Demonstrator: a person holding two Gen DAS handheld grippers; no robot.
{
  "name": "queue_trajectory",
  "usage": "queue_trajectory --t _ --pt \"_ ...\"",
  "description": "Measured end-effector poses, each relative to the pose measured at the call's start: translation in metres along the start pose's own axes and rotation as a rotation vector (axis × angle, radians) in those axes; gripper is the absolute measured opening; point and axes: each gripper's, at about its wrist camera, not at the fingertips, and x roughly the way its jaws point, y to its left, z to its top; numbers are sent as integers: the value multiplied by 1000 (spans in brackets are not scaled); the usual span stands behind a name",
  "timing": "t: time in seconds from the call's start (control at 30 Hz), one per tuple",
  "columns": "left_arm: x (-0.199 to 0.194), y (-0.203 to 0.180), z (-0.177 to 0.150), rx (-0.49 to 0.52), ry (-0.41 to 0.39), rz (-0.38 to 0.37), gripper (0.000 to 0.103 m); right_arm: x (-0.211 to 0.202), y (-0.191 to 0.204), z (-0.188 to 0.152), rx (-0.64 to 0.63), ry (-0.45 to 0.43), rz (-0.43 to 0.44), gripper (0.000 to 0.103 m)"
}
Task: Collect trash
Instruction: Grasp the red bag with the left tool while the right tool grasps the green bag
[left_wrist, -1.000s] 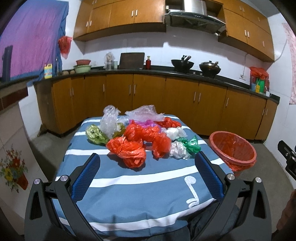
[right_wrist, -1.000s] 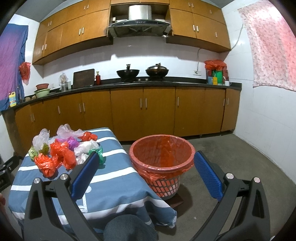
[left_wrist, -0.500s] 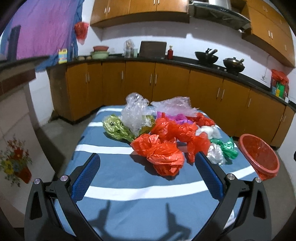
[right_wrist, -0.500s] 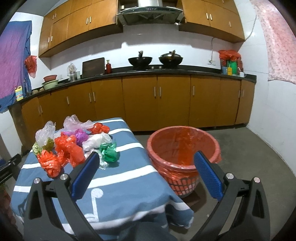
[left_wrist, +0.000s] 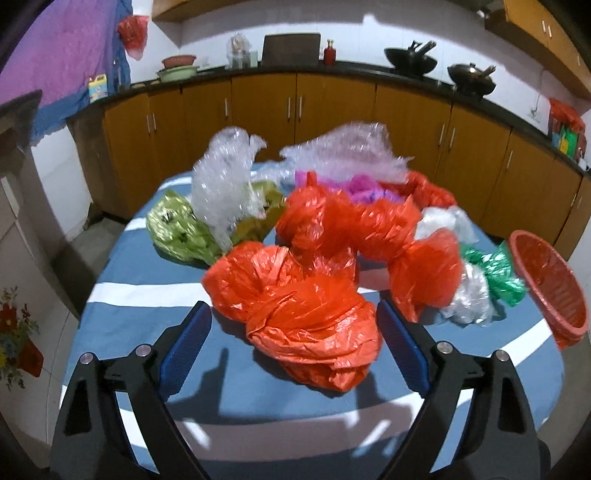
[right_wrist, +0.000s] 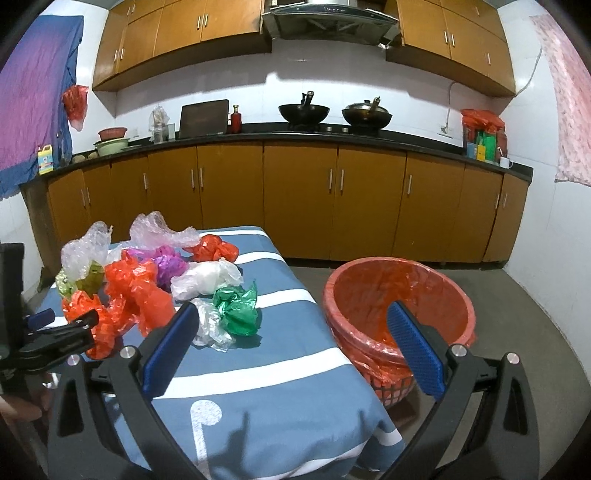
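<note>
On the striped blue tablecloth your left gripper sits low at the near edge of the trash heap, its jaws wide but just drawing inward, with the nearest crumpled orange bag between the blue pads; neither pad presses it yet. Behind that bag lie more orange bags, a yellow-green bag, clear wrap, a purple bag and, to the right, a green bag beside a clear one. Your right gripper hangs wide and empty over the table's right side, between the green bag and the red-lined basket, which stands on the floor just beside the table.
</note>
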Motion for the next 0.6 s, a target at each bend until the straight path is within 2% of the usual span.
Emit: queue_trajectory --t 0.07,0.13,0.2,0.3,0.43,0.6 --pt "6 1 -1 -5 17 -5 81 4 -2 -1 2 8 -6 99" --pt "10 3 0 -10 30 -19 66 8 -4 -3 8 16 -10 99" --pt "12 5 2 -17 29 -32 58 12 -5 -4 12 22 -12 99" --pt "9 12 3 -29 17 -49 35 16 -5 -5 14 30 -10 99" --pt "4 26 4 -54 2 -68 26 25 0 -6 17 46 4 99" --pt "-5 42 6 -73 -30 -70 25 40 9 -5 15 70 28 99"
